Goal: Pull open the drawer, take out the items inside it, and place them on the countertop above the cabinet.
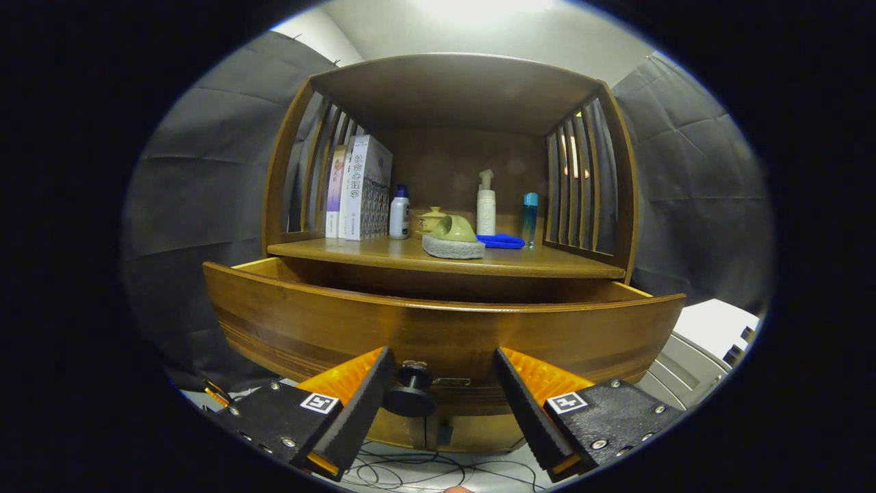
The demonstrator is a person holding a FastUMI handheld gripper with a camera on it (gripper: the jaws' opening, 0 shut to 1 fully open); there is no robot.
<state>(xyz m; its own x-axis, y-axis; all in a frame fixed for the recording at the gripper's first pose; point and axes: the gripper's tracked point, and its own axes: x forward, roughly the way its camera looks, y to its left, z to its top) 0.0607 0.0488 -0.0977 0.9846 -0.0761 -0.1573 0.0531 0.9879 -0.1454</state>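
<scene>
The wooden drawer (438, 335) stands pulled out just ahead of the gripper (443, 390). Its 2 fingers are spread apart, with the round knob (409, 394) between them, nearer the left finger. The drawer is judged rigid and fairly heavy; grasp it by the knob. The gripper points level at the drawer front.

Drawer (438, 329) front: glossy varnished wood, smooth, grain visible. Knob (409, 390) at lower centre: dark, matt. Countertop (547, 263): same polished wood. Sponge (452, 248) at centre: rough, porous. Cloth (501, 240) beside it: soft fabric. Bottles: smooth plastic.
</scene>
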